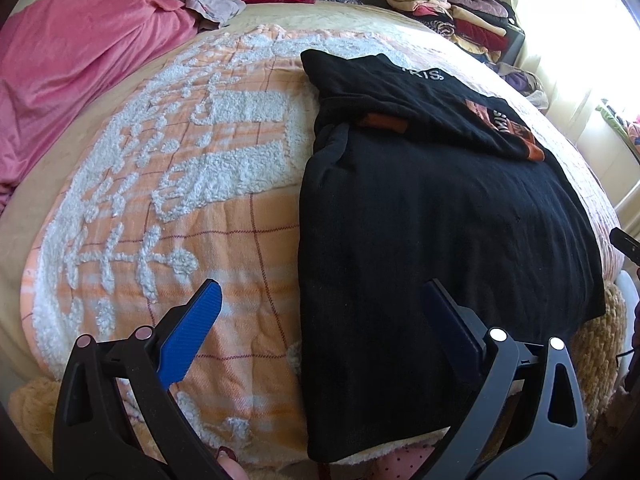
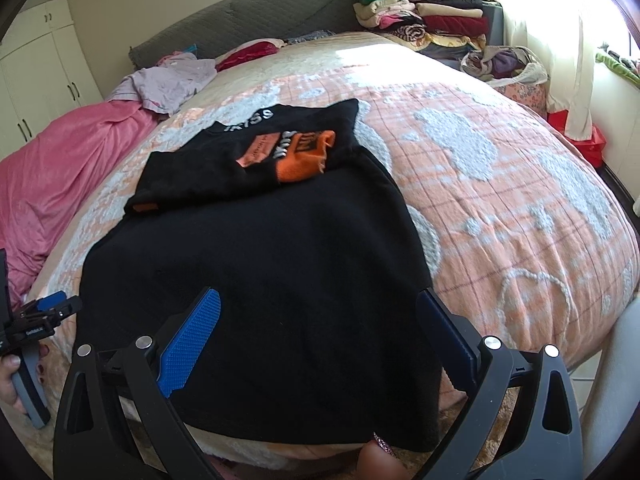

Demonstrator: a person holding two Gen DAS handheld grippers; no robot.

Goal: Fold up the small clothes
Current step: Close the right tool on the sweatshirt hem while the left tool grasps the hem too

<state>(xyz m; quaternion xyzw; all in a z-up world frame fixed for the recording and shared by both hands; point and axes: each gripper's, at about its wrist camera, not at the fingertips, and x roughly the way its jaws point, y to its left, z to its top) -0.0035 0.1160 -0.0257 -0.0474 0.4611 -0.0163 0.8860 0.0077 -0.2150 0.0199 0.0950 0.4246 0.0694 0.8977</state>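
A black garment (image 1: pixel 440 240) (image 2: pixel 260 272) lies flat on the orange and white bedspread (image 1: pixel 224 208) (image 2: pixel 500 208), its far part folded back to show orange patches (image 2: pixel 304 156) and white lettering. My left gripper (image 1: pixel 320 300) stands open above the garment's left edge near the bed's front, nothing between its blue fingers (image 1: pixel 196 320). Over the garment's near hem my right gripper (image 2: pixel 320 308) is open and holds nothing. The left gripper (image 2: pixel 48 308) also shows at the far left of the right wrist view, held by a hand.
A pink sheet (image 1: pixel 68 68) (image 2: pixel 52 176) is bunched on the bed's left side. Loose lilac clothes (image 2: pixel 168 76) lie near the grey headboard (image 2: pixel 248 12). Stacks of folded clothes (image 1: pixel 452 12) (image 2: pixel 428 12) stand at the back right, a basket of clothes (image 2: pixel 508 68) beside them.
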